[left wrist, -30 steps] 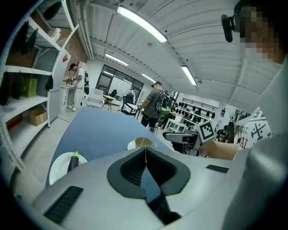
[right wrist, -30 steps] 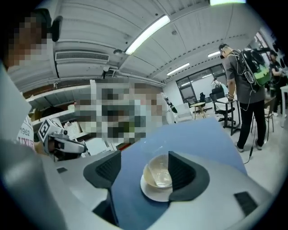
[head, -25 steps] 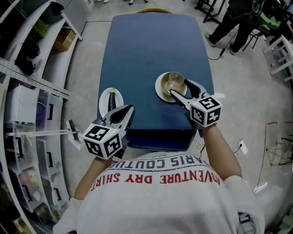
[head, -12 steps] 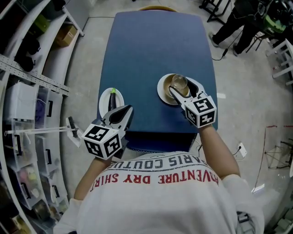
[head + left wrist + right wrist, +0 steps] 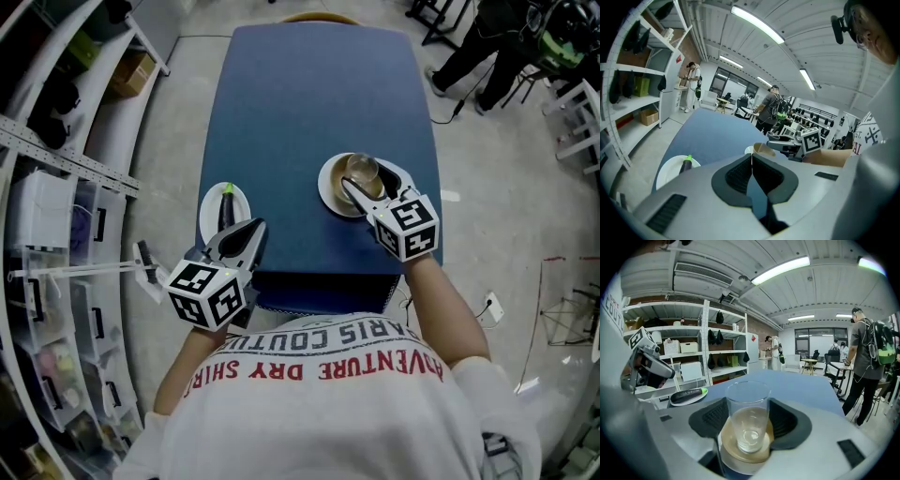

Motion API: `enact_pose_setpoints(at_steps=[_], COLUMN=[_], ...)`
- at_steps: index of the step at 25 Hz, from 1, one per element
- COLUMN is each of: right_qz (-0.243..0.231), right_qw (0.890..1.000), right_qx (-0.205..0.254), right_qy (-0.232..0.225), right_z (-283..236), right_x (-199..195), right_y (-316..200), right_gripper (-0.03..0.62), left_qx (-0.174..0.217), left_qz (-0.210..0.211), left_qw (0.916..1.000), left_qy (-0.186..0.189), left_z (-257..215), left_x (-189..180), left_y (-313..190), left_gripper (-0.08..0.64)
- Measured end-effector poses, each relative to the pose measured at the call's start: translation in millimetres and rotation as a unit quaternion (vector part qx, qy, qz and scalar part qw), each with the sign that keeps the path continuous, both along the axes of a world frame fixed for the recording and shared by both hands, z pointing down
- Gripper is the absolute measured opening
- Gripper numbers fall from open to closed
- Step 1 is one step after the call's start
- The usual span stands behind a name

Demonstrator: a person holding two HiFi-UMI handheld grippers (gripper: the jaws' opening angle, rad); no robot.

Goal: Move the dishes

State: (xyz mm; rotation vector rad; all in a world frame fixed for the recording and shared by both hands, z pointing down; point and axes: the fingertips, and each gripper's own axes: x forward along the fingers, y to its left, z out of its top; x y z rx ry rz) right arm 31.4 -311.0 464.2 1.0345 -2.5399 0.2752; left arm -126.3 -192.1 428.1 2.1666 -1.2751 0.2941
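Dishes on the blue table [image 5: 300,94] come to two plates and a tumbler. A tan plate [image 5: 330,187] lies near the table's right edge, toward the near end, and a clear glass [image 5: 362,169] stands upright on it. A white plate [image 5: 208,214] lies at the left edge, well apart from the tan one, with a dark eggplant [image 5: 226,208] lying on it, green tip pointing away from the person. The right gripper [image 5: 363,178] reaches over the near rim of the tan plate, and its own view shows the glass [image 5: 747,420] upright between the two ribbed pads, which press against its sides, so the jaws pinch the glass while its base rests on the tan plate [image 5: 729,446]. The left gripper [image 5: 257,226] hangs over the table's near left corner, just beside the white plate and not touching it. In its own view the jaws are pressed together, tip to tip, with nothing between them. The white plate [image 5: 670,166] and the eggplant [image 5: 686,165] show low at the left of that view. Open shelving [image 5: 56,187] runs along the person's left.
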Motion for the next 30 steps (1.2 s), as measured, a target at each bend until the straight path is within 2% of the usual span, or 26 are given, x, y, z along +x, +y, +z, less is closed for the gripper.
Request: enact_pose_setpoints(at_steps=[12,19,26,30], right_qz=[-0.012,-0.015,0.002,0.020], right_qw=[1.000,0.999,0.998,0.998], right_qx=[0.004,0.021,0.039,0.043], right_qy=[-0.013,-0.043,-0.045,-0.028], right_z=[-12.1,-39.5,-59.8,-59.3], right_x=[3.6,13.1,36.8,67.2], right_y=[1.5,-2.3,-14.6,-23.8], right_gripper=[0.278,0.278,0.278,0.278], left_qx=[0.010,0.016,0.028,0.030], left_qz=[-0.024,-0.026,-0.022,-0.020], left_qw=[0.9997,0.9995,0.9993,0.9994], left_qy=[-0.003,-0.005,-0.003,-0.002], left_z=[-8.1,-13.5,-23.5,-24.3], left_x=[1.0,6.8,16.7,32.8], left_y=[3.0,3.8,-0.9,-5.9], left_gripper=[0.029,0.029,0.029,0.029])
